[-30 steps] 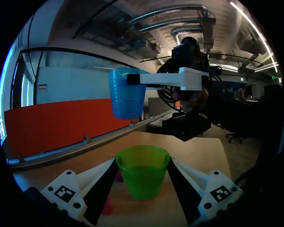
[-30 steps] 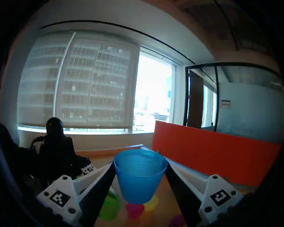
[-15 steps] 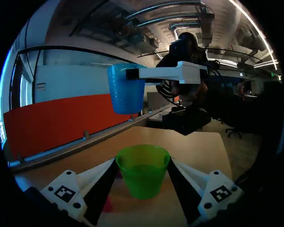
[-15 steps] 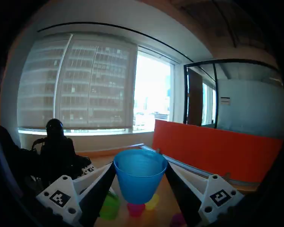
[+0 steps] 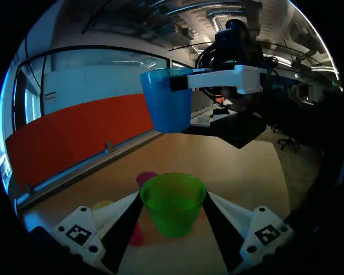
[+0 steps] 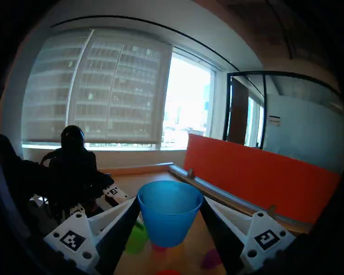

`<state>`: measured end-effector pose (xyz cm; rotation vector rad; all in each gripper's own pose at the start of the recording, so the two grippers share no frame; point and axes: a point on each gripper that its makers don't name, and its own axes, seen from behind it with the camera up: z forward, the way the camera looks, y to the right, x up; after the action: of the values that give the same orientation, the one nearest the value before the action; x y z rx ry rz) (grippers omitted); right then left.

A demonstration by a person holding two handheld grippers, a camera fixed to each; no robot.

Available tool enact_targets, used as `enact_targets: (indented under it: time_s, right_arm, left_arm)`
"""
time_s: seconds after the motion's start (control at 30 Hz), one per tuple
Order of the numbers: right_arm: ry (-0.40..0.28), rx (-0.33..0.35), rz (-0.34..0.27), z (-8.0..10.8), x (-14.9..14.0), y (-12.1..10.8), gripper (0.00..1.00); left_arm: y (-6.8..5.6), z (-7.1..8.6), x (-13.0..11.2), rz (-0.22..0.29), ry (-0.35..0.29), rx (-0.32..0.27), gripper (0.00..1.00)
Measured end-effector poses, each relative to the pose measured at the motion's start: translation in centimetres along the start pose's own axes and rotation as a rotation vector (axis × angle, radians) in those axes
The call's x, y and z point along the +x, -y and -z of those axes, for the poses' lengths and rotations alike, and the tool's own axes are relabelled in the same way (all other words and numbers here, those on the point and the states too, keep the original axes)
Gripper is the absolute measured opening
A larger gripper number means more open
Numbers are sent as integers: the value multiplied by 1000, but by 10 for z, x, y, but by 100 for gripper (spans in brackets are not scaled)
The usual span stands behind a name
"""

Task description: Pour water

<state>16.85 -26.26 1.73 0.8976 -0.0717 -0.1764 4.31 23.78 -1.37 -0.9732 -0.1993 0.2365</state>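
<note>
Left claw: clenched on the green translucent plastic cup. Both white fingers, each lined with a black pad, press on the cup wall just under the rim.
Right claw: clenched on the blue translucent plastic cup. The grip is the same, with one finger on each side.
Green cup position: upright between the left claw's fingers and carried above the tabletop. A darker band shows low inside the wall; whether it is water cannot be told.
Blue cup position: upright in the right gripper view. In the left gripper view it hangs higher than the green cup and beyond it, roughly in line with it and well apart from it. Its rim is close to level.
Cross-check: in the right gripper view the green cup sits low and to the left of the blue cup, partly hidden by the claw's finger.
Small cups: a small magenta plastic cup stands on the tabletop just beyond the green cup. A small yellow plastic cup stands to its left. A small pink cup is partly hidden under a finger.
Tabletop: light wooden tabletop, with a grey metal rail along its far edge.
Partition: orange panel wall behind the rail.
Background: large bright window with grid blinds. Exposed ceiling pipes run overhead.
</note>
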Motion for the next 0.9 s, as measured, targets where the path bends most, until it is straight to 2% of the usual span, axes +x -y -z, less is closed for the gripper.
enact_targets:
  time_s: [0.3, 0.9]
  right_arm:
    - [68, 20, -10, 8, -36, 3, 93]
    - [202, 68, -25, 21, -107, 6, 93]
  left_arm:
    - [-1, -6, -28, -25, 102, -7, 88]
    - [-4, -16, -73, -34, 233, -37, 88]
